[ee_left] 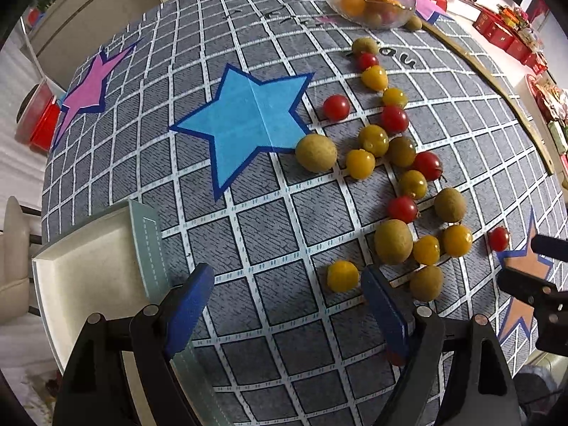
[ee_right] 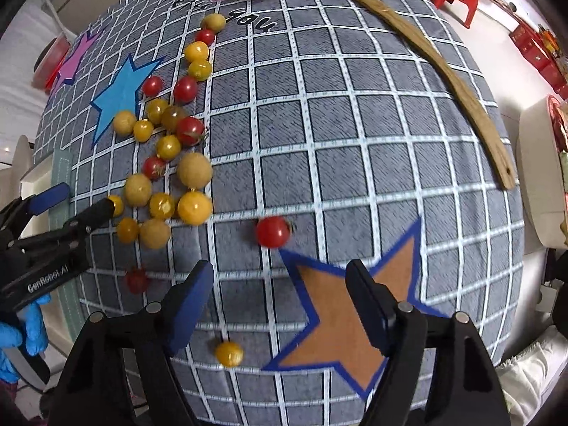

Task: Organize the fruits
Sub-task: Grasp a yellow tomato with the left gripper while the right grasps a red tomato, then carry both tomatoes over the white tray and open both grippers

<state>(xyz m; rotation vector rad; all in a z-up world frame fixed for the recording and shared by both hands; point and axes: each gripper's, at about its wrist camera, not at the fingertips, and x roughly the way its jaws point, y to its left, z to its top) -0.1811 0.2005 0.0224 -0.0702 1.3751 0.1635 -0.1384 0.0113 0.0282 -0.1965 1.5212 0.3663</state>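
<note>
Several red tomatoes, yellow tomatoes and tan longans lie scattered on the grey checked cloth. My left gripper is open and empty above the cloth, with a yellow tomato just ahead of its right finger. My right gripper is open and empty over the orange star. A red tomato lies just ahead of it and a yellow tomato lies between its fingers, lower down. The left gripper also shows in the right wrist view, beside the fruit cluster.
A glass bowl with fruit stands at the far edge. A white tray sits at the near left. Blue star and pink star patches lie on the cloth. A wooden strip lies at the right.
</note>
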